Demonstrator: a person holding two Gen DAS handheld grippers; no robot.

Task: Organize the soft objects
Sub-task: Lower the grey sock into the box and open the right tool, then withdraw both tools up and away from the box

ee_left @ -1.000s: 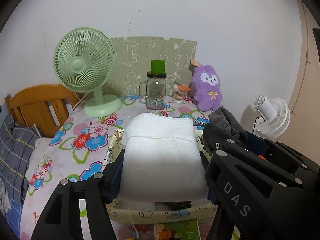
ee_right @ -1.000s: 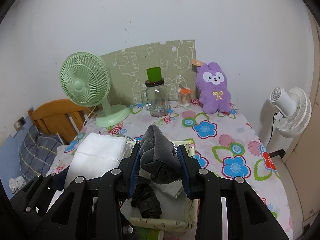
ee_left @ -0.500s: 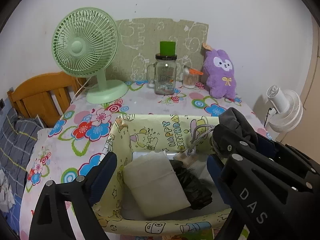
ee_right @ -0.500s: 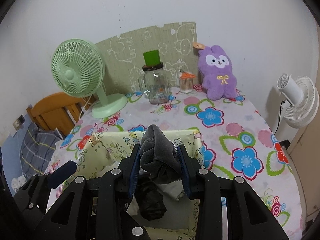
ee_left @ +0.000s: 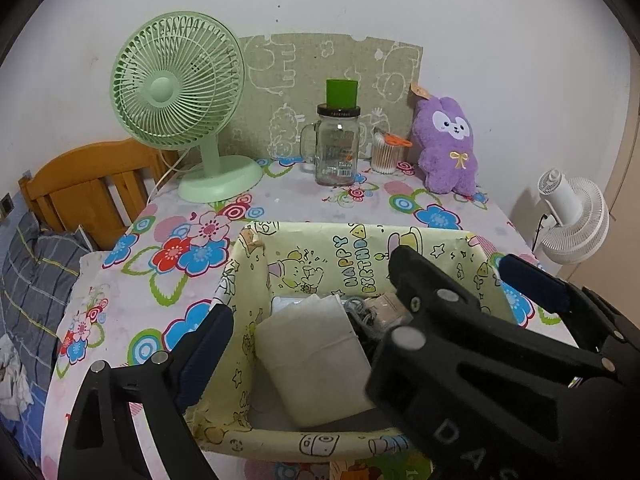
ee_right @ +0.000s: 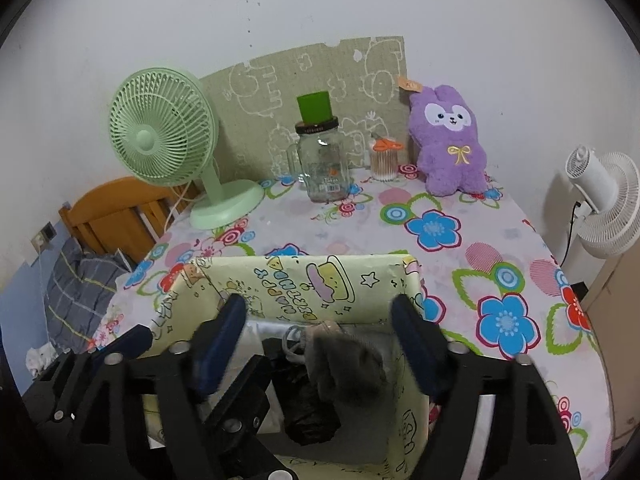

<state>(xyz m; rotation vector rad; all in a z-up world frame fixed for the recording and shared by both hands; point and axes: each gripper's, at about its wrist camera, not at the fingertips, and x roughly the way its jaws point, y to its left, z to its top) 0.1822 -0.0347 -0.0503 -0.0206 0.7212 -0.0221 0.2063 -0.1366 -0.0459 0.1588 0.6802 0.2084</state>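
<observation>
A yellow "Happy Birthday" box [ee_left: 352, 248] stands on the flowered table near me. A folded white towel [ee_left: 316, 360] lies inside it, under my open left gripper [ee_left: 320, 320], whose pads touch nothing. My right gripper [ee_right: 318, 308] hangs over the box's right part [ee_right: 280, 280] with its jaws opening. A blurred grey cloth [ee_right: 344, 364] sits loose between and below its pads, apart from both. Beside the cloth in the box lies a black bundle [ee_right: 308, 412]. The right gripper [ee_left: 460, 264] hides the left one's right finger. A purple plush rabbit [ee_left: 446, 148] sits at the table's back right.
At the back stand a green desk fan [ee_left: 176, 88], a glass jar [ee_left: 336, 148] with a green cup on top, and a tub of cotton swabs [ee_left: 386, 156]. A white fan [ee_left: 572, 216] is off the right edge. A wooden headboard [ee_left: 88, 184] and bedding lie left.
The left gripper opened and the white towel dropped from it into the box. The right gripper then opened, and the grey cloth slipped down from between its pads.
</observation>
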